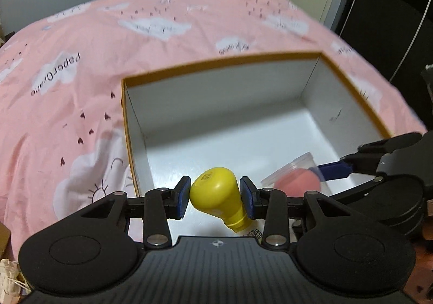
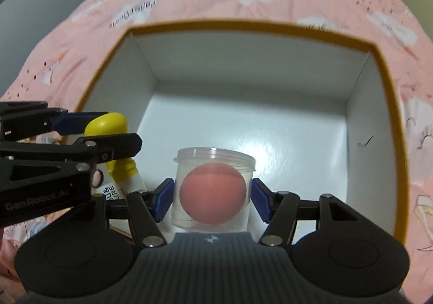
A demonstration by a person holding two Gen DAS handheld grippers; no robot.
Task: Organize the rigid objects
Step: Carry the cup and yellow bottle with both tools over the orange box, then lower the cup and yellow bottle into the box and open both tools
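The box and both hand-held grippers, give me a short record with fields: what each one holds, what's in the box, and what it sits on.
left hand-held gripper: shut on the yellow-capped bottle, pads on the cap
right hand-held gripper: shut on the clear jar
jar contents: a pink ball
box: open top, orange rim, white inside
box contents: nothing seen on the floor that shows
position: both items held above the box's near end
surface: pink cloud-print sheet
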